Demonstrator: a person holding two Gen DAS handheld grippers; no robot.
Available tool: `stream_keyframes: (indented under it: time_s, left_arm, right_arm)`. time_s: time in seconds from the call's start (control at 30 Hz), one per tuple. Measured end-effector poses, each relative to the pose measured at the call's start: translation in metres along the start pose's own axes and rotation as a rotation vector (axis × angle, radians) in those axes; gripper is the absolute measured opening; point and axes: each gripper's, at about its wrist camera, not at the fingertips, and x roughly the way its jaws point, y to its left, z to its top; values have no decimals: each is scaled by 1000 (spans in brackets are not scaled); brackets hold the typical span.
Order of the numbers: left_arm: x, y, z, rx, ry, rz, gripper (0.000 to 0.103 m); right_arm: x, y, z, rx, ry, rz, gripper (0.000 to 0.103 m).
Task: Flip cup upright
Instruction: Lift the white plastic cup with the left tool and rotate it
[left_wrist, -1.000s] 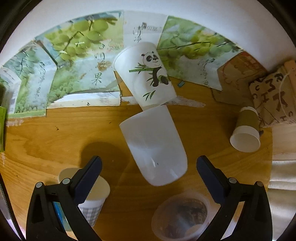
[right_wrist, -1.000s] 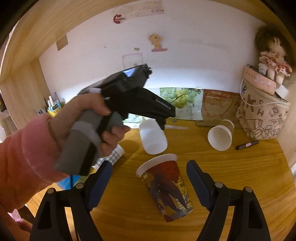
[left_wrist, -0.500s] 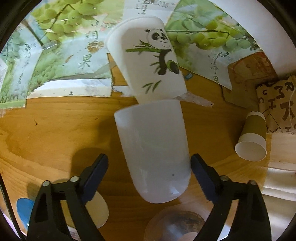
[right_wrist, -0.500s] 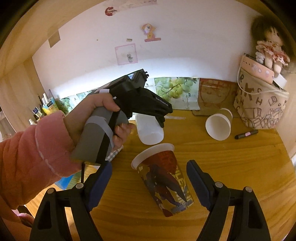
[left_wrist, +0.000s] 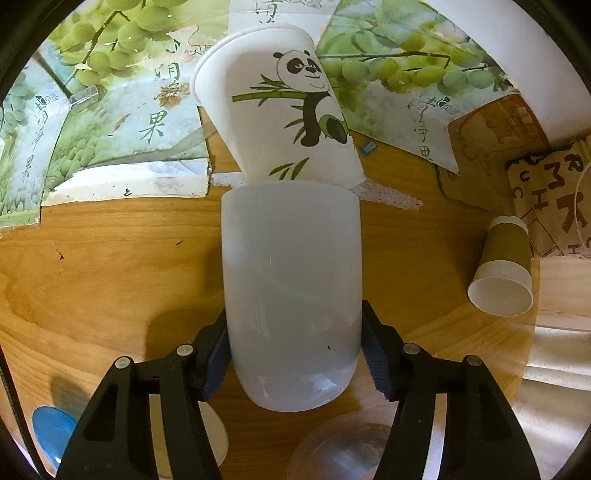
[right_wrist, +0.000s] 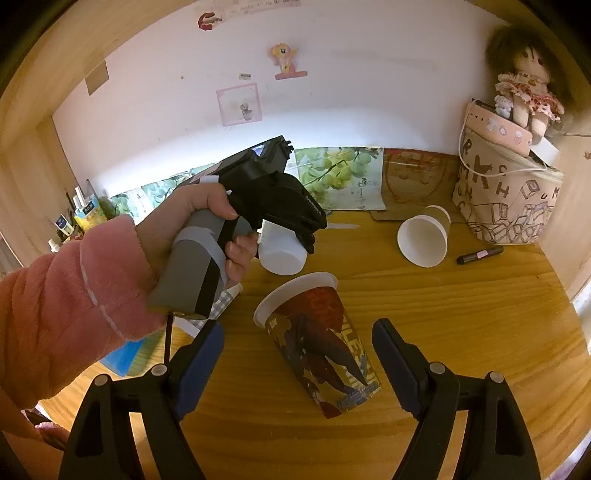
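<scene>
A frosted white plastic cup (left_wrist: 291, 295) lies on its side on the wooden desk, its rounded base toward me. My left gripper (left_wrist: 293, 350) is shut on it, a finger pressing each side near the base. The same cup (right_wrist: 282, 253) shows in the right wrist view, partly hidden by the hand-held left gripper (right_wrist: 310, 236). My right gripper (right_wrist: 297, 365) is open and empty, with an upright printed dark red paper cup (right_wrist: 325, 350) between and beyond its fingers.
A panda cup (left_wrist: 280, 110) lies tilted just beyond the frosted cup's mouth, touching it. An olive and white paper cup (left_wrist: 504, 273) lies on its side at the right. Grape-print boxes (left_wrist: 110, 122) line the back wall. A printed bag (right_wrist: 506, 199) and a marker (right_wrist: 480, 254) stand right.
My left gripper moved forward around the frosted cup and closed on its sides near the base. The right gripper stayed about where it was, still open.
</scene>
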Motion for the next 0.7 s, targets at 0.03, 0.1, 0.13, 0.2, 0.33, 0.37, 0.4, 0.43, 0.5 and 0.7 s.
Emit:
stream_keyframes:
  time_s: [0.03,0.1,0.13,0.2,0.33,0.37,0.4,0.43,0.5,0.7]
  left_arm:
    - [-1,3,2,4,-2,-4,66]
    - [-13,8,-3,19,-13,-15,66]
    - [-20,5,-6,24,-17,-19,66]
    - [-29,5,-9,37,-25,-26,66]
    - [-55,10,-20,66,-47,-47,66]
    - [-62,9,-24,78,-55,-48,66]
    - [-66,9,-27,88,-65,-46,66]
    - [-74,10,-32,101,-79,-44,66]
    - [-86,13,-40,122,-95,-44,66]
    - [-123,8,-78,156,-160,-40,66]
  right_arm:
    - [-1,1,0,-2,-1,-1,83]
    - [-2,1,-1,-8,-3,-2,83]
    - [-3,2,-1,-11,-5,-2,83]
    - [-6,2,-2,-18,-9,1,83]
    - [-11,5,-4,-35,-17,7,83]
    - [-12,7,-4,-41,-19,6,83]
    - [-14,8,-4,-46,-23,8,83]
    - [-16,9,-5,-52,-27,10,83]
    - [-20,11,-5,-61,-32,16,83]
    - [-30,12,-7,-70,-48,60,83]
